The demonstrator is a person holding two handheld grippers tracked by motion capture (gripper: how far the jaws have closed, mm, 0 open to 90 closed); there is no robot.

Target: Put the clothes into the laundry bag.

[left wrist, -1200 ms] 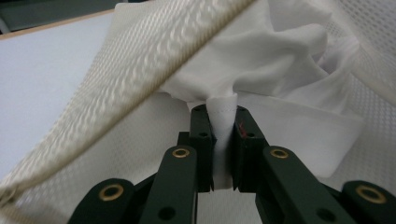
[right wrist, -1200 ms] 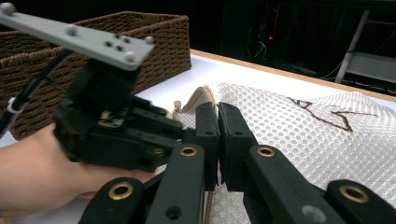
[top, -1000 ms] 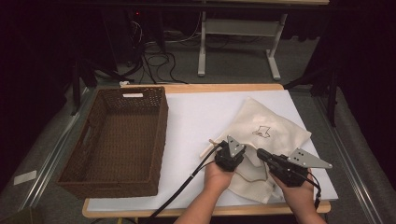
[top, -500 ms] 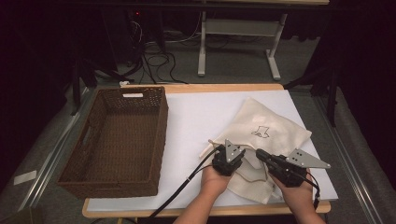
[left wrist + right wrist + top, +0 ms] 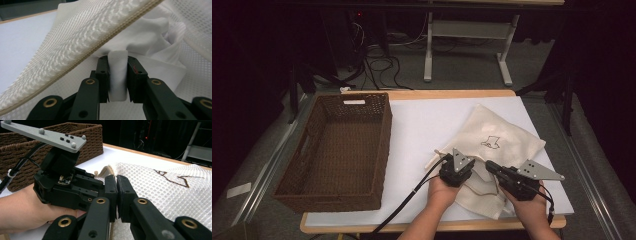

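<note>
At the near edge of the white table (image 5: 422, 125), the left gripper (image 5: 117, 75) pinches a fold of white cloth (image 5: 150, 37) inside the open mesh bag (image 5: 504, 135). Just beside it, the right gripper (image 5: 116, 195) is squeezed tight on the bag's edge. Farther off to the left sits a brown basket (image 5: 337, 150).

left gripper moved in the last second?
Barely. In the high view the left gripper has crept slightly left, toward the wicker basket, still gripping white cloth from inside the mesh bag.
</note>
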